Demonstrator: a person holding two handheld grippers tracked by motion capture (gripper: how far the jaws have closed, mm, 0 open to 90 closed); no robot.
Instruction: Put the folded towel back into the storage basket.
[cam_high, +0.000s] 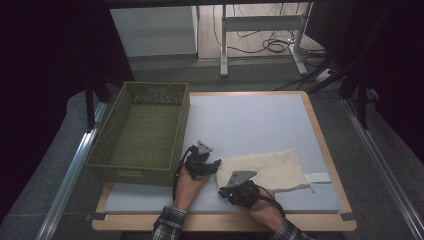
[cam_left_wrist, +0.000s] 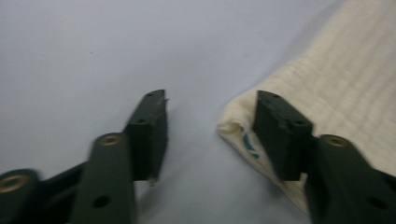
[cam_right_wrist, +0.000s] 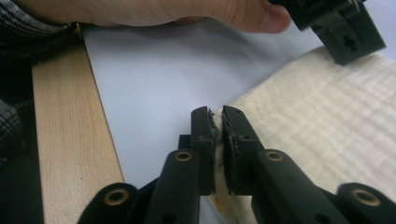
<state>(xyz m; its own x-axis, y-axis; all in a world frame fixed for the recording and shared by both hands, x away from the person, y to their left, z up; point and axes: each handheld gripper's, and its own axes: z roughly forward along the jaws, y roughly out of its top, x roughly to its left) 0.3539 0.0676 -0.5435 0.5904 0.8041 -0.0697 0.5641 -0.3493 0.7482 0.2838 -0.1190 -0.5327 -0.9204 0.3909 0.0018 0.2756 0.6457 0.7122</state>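
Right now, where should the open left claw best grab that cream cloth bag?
At its near-left corner, coming in low from the bag's left edge. The cloth bag lies flat, and that corner is slightly raised, sitting between the left claw's jaws.

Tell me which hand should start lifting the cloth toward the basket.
Right. Its tongs are shut on the cloth corner, while the left tongs are open, one jaw over the cloth's other near corner.
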